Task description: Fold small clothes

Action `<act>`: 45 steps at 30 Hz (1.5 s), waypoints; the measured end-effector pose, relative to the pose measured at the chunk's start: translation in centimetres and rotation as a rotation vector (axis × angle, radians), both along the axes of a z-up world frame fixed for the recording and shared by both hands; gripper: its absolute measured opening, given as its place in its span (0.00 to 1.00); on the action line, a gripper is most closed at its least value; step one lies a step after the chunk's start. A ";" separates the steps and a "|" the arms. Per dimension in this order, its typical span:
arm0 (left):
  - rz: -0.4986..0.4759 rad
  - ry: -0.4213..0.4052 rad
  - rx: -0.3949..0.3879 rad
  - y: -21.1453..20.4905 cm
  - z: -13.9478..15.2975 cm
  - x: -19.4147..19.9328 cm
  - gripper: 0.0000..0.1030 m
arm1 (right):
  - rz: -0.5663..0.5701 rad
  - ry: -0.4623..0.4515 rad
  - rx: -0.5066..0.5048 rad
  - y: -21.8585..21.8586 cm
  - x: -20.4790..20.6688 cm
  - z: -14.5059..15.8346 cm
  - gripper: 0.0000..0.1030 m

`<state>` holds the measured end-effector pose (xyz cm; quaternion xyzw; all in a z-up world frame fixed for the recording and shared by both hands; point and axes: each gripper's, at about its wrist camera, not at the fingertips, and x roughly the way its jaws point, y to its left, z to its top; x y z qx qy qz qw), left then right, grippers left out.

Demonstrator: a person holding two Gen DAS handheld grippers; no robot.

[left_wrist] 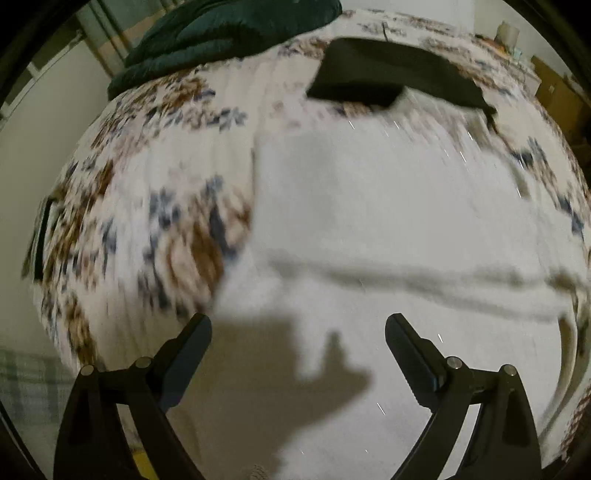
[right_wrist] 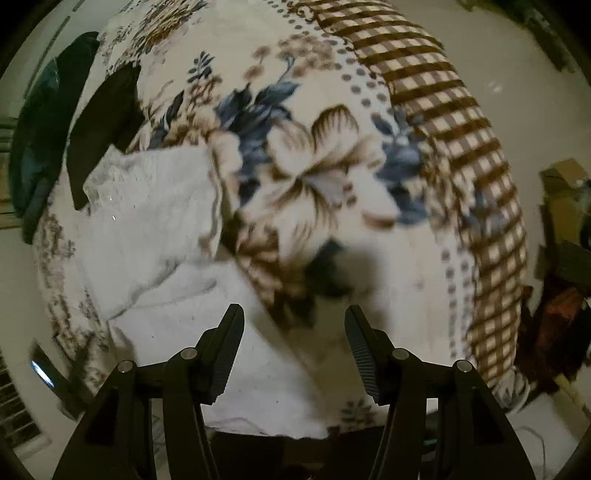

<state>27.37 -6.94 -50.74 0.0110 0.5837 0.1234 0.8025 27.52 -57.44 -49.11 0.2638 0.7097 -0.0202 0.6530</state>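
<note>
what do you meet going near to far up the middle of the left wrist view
left hand-held gripper → white garment → black folded cloth; a dark green cloth lies far off to the left

The white garment point(left_wrist: 388, 221) is plain, with a few tiny glinting specks. The blanket point(right_wrist: 325, 155) under it is cream, printed with brown and slate-blue flowers, a band of grey-blue dots and a brown-and-cream checked border point(right_wrist: 461, 122). A black folded cloth point(left_wrist: 391, 74) lies on it, and a dark teal quilted cover point(left_wrist: 221, 33). Both grippers are black.
</note>
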 end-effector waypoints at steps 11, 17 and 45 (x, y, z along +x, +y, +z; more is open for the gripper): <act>0.159 0.124 0.066 -11.0 -4.0 -9.8 0.93 | 0.188 -0.029 0.335 1.8 17.4 -10.3 0.57; 0.227 0.127 0.053 -12.9 -4.5 -11.8 0.93 | 0.180 0.068 0.412 4.8 20.0 -14.6 0.09; -0.072 0.226 -0.136 -28.3 -9.7 -15.3 0.87 | 0.320 0.060 0.337 -1.2 17.5 -11.3 0.62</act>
